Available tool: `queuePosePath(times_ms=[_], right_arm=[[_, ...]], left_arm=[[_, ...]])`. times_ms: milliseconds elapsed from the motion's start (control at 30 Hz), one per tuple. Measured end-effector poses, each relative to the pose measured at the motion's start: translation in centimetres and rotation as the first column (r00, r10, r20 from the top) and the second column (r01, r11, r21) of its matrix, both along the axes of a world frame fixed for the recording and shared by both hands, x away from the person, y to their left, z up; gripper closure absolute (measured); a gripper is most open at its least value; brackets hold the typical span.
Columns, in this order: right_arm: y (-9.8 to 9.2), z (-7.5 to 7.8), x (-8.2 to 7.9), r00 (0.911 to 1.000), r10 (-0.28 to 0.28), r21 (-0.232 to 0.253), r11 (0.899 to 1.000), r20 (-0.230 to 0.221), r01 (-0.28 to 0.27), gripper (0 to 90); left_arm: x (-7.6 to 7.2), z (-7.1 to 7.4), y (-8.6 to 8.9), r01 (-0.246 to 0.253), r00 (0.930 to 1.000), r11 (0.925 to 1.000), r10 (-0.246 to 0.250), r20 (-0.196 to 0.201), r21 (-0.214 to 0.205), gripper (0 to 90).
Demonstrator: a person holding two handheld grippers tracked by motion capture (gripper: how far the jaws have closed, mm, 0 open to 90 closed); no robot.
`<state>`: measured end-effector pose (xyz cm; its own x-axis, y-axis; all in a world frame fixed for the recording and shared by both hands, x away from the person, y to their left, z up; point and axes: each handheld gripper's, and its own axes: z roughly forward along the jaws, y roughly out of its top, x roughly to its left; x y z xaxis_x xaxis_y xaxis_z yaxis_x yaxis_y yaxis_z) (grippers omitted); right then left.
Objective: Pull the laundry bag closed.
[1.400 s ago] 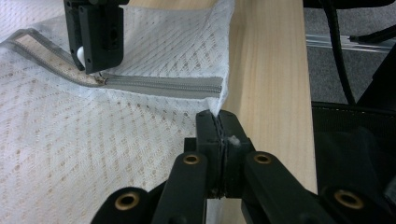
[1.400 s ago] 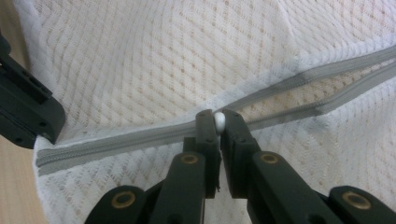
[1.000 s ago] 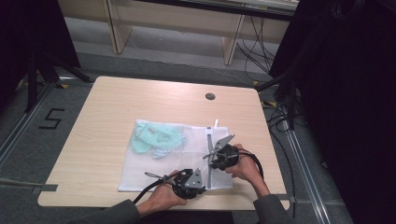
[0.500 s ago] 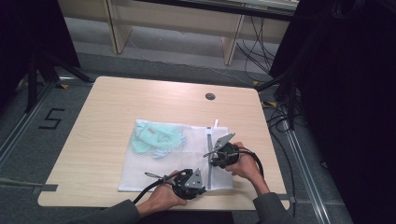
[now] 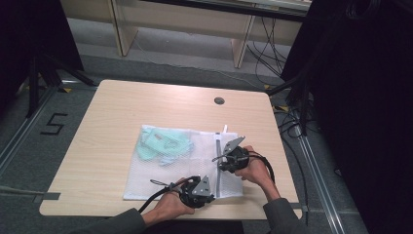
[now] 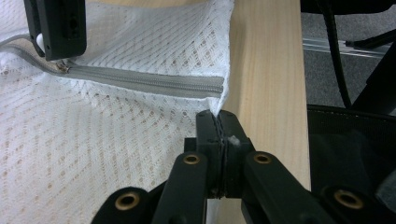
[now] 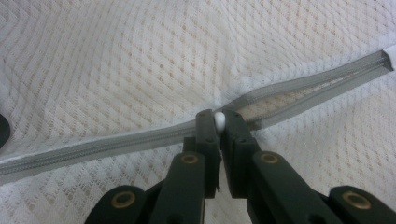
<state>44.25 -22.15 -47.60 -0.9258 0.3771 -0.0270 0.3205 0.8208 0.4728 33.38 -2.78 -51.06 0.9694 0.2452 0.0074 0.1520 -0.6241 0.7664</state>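
Zipper pull [image 7: 218,120] is pinched by the right fingers [image 7: 219,122]; the open stretch runs toward 2 o'clock. Bag [image 6: 93,135] corner's pinched by the left fingers [image 6: 223,125].

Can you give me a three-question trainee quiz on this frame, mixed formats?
1. True or false: the right gripper is shut on the white zipper pull of the mesh laundry bag.
2. Multiple choice: the left gripper pinches which part of the bag? A) the middle of the zipper B) the mesh corner near the zipper's closed end, by the table edge C) the green garment
3. Fill in: beyond the pull in the right gripper view, the grey zipper is ____ (open/closed).

Key: 1 true. 2 B. 3 open, its two sides stand apart there. The green garment lies inside the bag, away from both grippers, on the wooden table.
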Motion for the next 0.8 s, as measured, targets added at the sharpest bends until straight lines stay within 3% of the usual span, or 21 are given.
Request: queuePosePath(times_ms=[100, 200, 267, 333, 467, 567, 600, 667, 767, 800], right_arm=[[0.0, 0.1, 0.1, 0.9999, -0.010, -0.002, 1.000, -0.005, 0.010, 86.7], [0.0, -0.1, 0.6, 0.9990, 0.029, 0.005, 1.000, 0.036, -0.029, 86.7], [0.2, -0.1, 0.4, 0.9998, -0.017, -0.002, 1.000, 0.011, 0.017, 86.7], [0.1, 0.0, 0.6, 0.9997, -0.024, 0.000, 1.000, 0.011, 0.024, 86.7], [0.0, -0.1, 1.1, 0.9996, -0.014, 0.005, 1.000, 0.025, 0.014, 86.7], [0.1, -0.1, 1.0, 0.9996, -0.029, 0.000, 1.000, -0.003, 0.029, 86.7], [0.1, -0.1, 1.1, 0.9994, -0.028, 0.003, 1.000, 0.017, 0.028, 86.7], [0.1, 0.0, 1.2, 0.9995, -0.030, 0.002, 1.000, 0.008, 0.030, 86.7], [0.1, 0.0, 1.5, 0.9995, -0.009, 0.001, 1.000, 0.029, 0.009, 86.6], [0.2, 0.0, 1.3, 0.9995, -0.030, -0.001, 1.000, 0.008, 0.030, 86.7]], left_arm=[[0.0, 0.0, 0.0, -0.001, 1.0000, 1.0000, 0.001, 0.000, 0.000, 88.7], [0.1, 0.1, 0.0, -0.006, 1.0000, 1.0000, 0.006, -0.006, -0.007, 88.7], [0.1, 0.1, 0.1, -0.009, 0.9999, 0.9999, 0.009, -0.005, -0.010, 88.7], [0.1, 0.2, 0.0, -0.012, 0.9999, 0.9999, 0.012, -0.006, -0.012, 88.7], [0.2, 0.3, 0.1, -0.012, 0.9999, 0.9999, 0.011, -0.008, -0.011, 88.7], [0.1, 0.3, 0.1, -0.012, 0.9999, 0.9999, 0.012, -0.004, -0.011, 88.7], [0.2, 0.3, 0.1, -0.008, 0.9999, 0.9999, 0.008, -0.007, -0.009, 88.7], [0.1, 0.3, 0.1, -0.009, 0.9999, 0.9999, 0.009, -0.006, -0.009, 88.7], [0.2, 0.2, 0.1, -0.007, 1.0000, 0.9999, 0.007, -0.007, -0.008, 88.7], [0.3, 0.3, 0.2, -0.004, 1.0000, 1.0000, 0.004, -0.001, 0.002, 88.7]])
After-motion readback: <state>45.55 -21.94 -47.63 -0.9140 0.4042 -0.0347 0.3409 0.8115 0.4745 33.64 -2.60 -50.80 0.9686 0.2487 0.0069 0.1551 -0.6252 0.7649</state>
